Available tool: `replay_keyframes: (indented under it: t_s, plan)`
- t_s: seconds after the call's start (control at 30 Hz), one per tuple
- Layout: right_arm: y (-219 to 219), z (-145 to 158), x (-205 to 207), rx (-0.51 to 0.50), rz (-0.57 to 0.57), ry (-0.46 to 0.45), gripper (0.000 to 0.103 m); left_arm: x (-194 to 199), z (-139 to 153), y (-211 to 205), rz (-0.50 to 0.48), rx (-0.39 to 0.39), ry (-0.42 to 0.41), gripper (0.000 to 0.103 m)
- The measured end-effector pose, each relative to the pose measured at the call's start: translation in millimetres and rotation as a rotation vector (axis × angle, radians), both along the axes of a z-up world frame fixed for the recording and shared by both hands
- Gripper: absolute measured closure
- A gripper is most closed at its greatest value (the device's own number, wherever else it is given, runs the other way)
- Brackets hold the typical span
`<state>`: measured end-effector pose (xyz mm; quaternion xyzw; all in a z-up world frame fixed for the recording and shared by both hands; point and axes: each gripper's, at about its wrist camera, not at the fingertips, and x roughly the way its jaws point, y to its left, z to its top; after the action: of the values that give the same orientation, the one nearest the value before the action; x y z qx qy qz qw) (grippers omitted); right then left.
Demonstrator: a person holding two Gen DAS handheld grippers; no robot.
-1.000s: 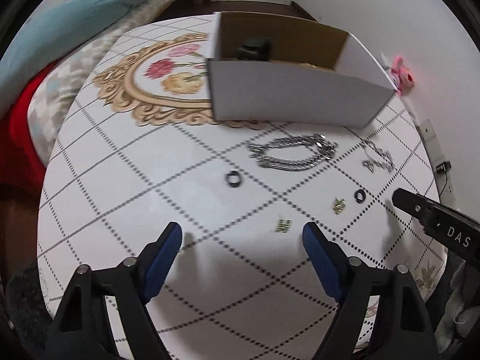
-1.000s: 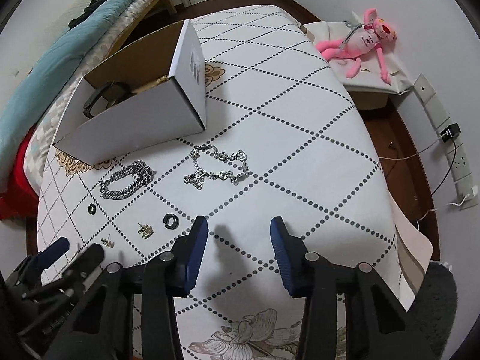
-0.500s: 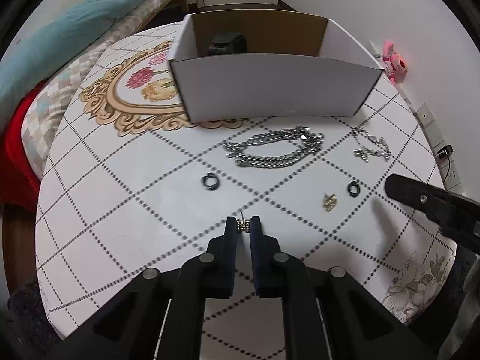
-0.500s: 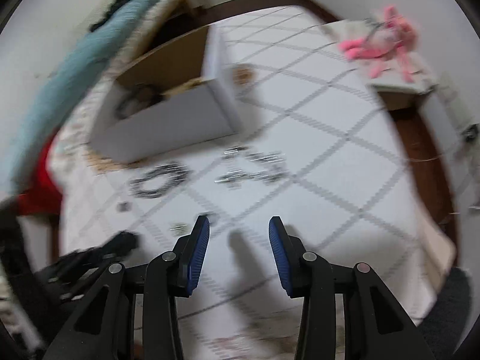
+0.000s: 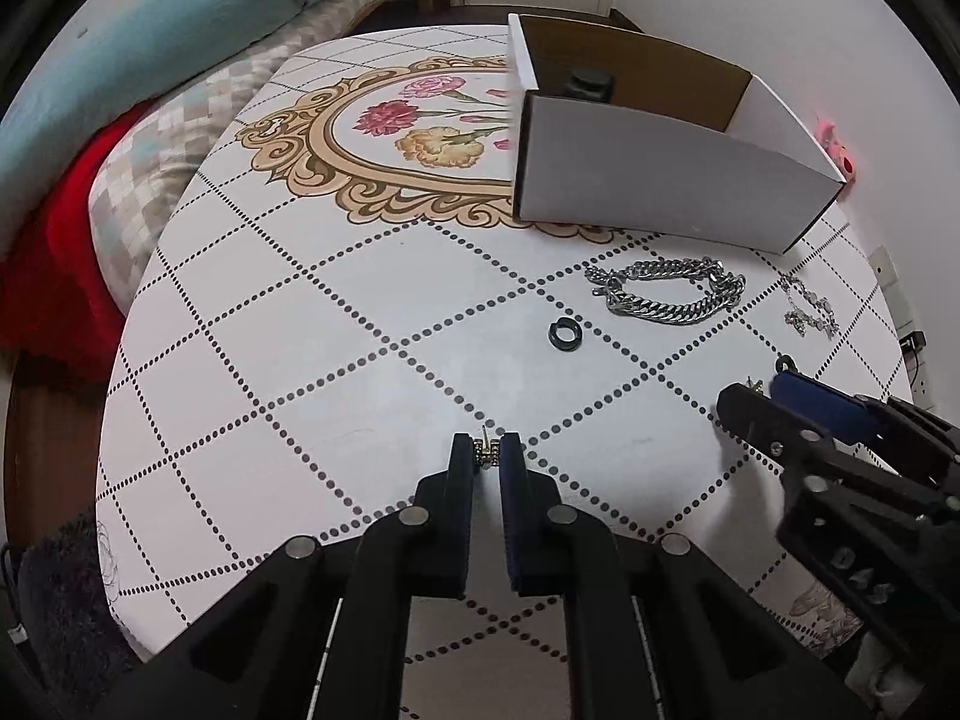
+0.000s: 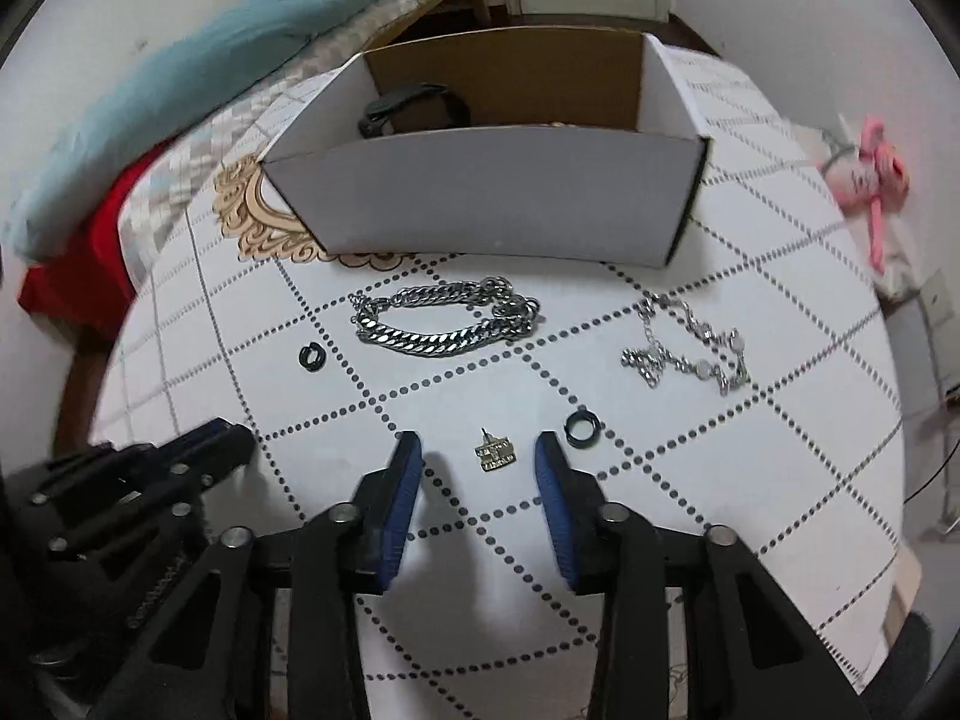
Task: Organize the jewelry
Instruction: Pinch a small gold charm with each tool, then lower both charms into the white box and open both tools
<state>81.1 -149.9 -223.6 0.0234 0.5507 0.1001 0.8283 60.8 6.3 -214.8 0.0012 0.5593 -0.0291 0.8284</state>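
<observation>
My left gripper (image 5: 486,456) is shut on a small gold earring (image 5: 485,452), held just above the tablecloth. My right gripper (image 6: 477,461) is open, its fingers on either side of a second gold earring (image 6: 495,456) that lies on the cloth. A heavy silver chain bracelet (image 6: 444,317) lies in front of the white cardboard box (image 6: 492,198); it also shows in the left wrist view (image 5: 669,291). A thin silver bracelet (image 6: 690,354) lies to the right. One black ring (image 6: 581,422) is by my right finger, another (image 6: 312,355) is at the left.
The box holds a black watch (image 6: 414,105). The round table (image 5: 252,360) has a dotted-diamond cloth with a floral medallion (image 5: 414,138). A bed with red and teal bedding (image 5: 90,120) is on the left. A pink plush toy (image 6: 870,171) lies beyond the table at right.
My left gripper, which had shut on the earring half a second ago, has swung left with it. My right gripper has moved left over the second earring, still open.
</observation>
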Motion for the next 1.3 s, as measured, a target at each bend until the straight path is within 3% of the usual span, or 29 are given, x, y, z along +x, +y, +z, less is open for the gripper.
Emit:
replay_keyframes:
  t_s: [0.13, 0.27, 0.43, 0.63, 0.77, 1.0, 1.17, 1.3]
  plan:
    - [16.6, 0.3, -2.3, -0.118, 0.046, -0.040, 0.090, 1.5, -0.3, 3.3, 0.001, -0.004, -0.003, 0.097]
    - [11.3, 0.0, -2.2, -0.090, 0.025, -0.045, 0.090, 1.9, 0.0, 5.4, 0.006, -0.007, -0.004, 0.097]
    - [-18.0, 8.5, -4.2, 0.091, -0.057, -0.017, 0.091, 2.4, 7.0, 7.2, 0.010, -0.024, -0.010, 0.097]
    - [-56.8, 36.9, -3.9, 0.309, -0.142, -0.004, 0.091, 7.8, 36.3, 0.8, -0.002, -0.083, -0.049, 0.097]
    - [-72.7, 62.1, 10.1, 0.374, -0.173, -0.037, 0.091, 25.7, 66.0, -10.9, -0.028, -0.148, -0.082, 0.097]
    - [-82.1, 93.1, 82.0, 0.306, -0.158, -0.093, 0.091, 91.3, 98.6, -36.9, -0.101, -0.219, -0.094, 0.097]
    - [-82.4, 88.0, 142.5, 0.235, -0.131, -0.036, 0.091, 151.6, 88.8, -49.7, -0.138, -0.233, -0.016, 0.097]
    - [-79.7, 76.1, 175.1, 0.176, -0.121, 0.047, 0.090, 180.1, 81.3, -52.8, -0.114, -0.198, 0.053, 0.094]
